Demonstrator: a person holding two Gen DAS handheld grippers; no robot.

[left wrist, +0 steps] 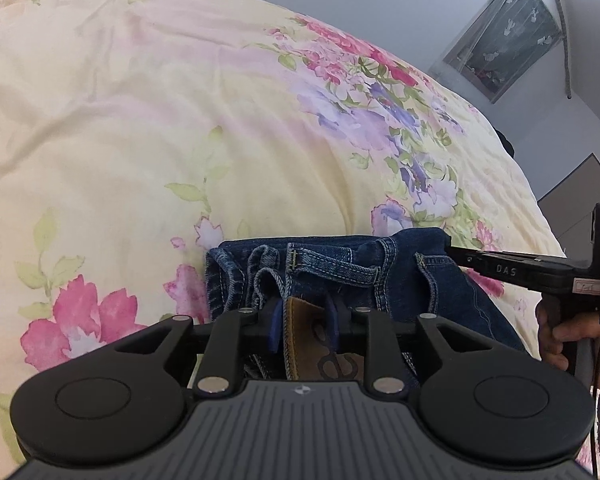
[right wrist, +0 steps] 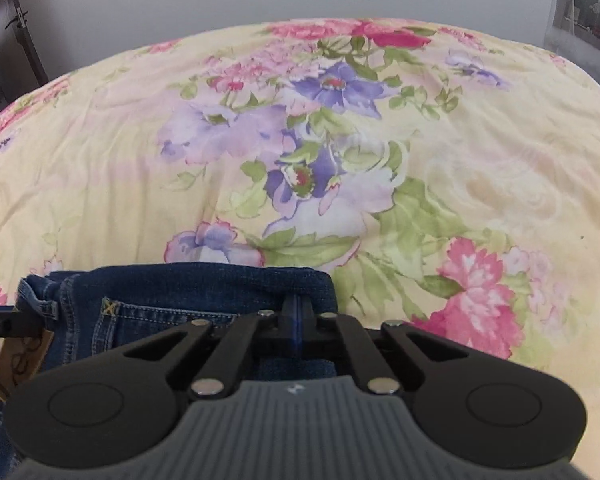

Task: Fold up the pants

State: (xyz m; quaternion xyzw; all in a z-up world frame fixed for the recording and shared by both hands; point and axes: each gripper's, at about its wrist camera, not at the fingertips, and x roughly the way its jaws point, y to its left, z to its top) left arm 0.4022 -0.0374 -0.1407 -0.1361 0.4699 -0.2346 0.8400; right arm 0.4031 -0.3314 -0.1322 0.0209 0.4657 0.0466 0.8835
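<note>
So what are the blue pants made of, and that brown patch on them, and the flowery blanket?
The pants look like denim: dark blue woven cloth with pale contrast stitching and faded seams. The brown patch looks like leather or an imitation, matte tan with a dark printed mark; which one is unclear. The blanket seems soft, matte woven cloth, perhaps cotton, wrinkled and printed with flowers.

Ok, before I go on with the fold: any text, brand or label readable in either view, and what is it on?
"DAS": raised letters on the right tool, along its finger.
Small tag farther back on that tool: too blurred to read.
Brown leather patch on the jeans, between the left tool's fingers: dark embossed marks, mostly hidden, not readable.
Right wrist view: no readable text.
</note>
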